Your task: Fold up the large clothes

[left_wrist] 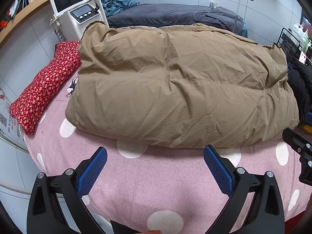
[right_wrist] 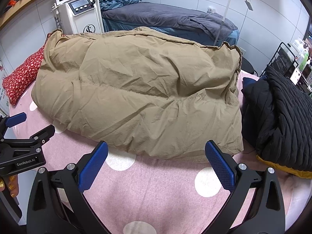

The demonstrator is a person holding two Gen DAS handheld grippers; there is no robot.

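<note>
From the left wrist camera, the left gripper hangs over the near edge of a bed covered in a pink sheet with white dots. Its blue-padded fingers stand wide apart and hold nothing. Beyond the fingertips lies a puffy tan quilted coat, folded into a thick bundle in the middle of the bed, its near edge just past the fingertips and not touching them. A red floral pillow lies along the coat's left side. At the right edge part of the right gripper shows, black, above the sheet. Behind the bed stand a white machine with a screen and a second bed with a dark grey cover.

From the right wrist camera, the right gripper also hovers over the pink sheet, fingers spread and empty, their tips close to the coat's near edge. A black ribbed garment is heaped just right of the coat. At the left, the left gripper appears, fingers apart, held by a hand with glittery gold nails.
</note>
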